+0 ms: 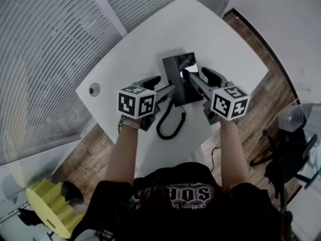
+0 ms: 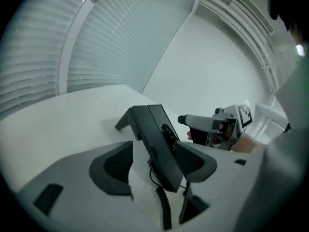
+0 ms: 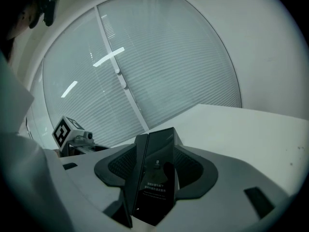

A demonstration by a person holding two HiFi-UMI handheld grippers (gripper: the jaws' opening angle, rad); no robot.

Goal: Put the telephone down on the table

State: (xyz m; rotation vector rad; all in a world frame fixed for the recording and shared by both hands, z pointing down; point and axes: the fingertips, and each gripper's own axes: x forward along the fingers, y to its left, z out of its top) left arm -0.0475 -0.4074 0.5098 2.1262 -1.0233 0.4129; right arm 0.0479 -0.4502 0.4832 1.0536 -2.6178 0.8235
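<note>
Head view: our right gripper (image 1: 192, 80) clamps the tilted telephone (image 1: 180, 74), likely steadying it on the table (image 1: 210, 29); our left gripper (image 1: 169, 92) straddles it, jaws wide, gripping nothing.

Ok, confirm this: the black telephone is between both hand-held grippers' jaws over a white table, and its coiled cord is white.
One thing is wrong: the coiled cord is black, as the head view shows. The black telephone is between the jaws of the left hand-held gripper and the right hand-held gripper, over the white table.
</note>
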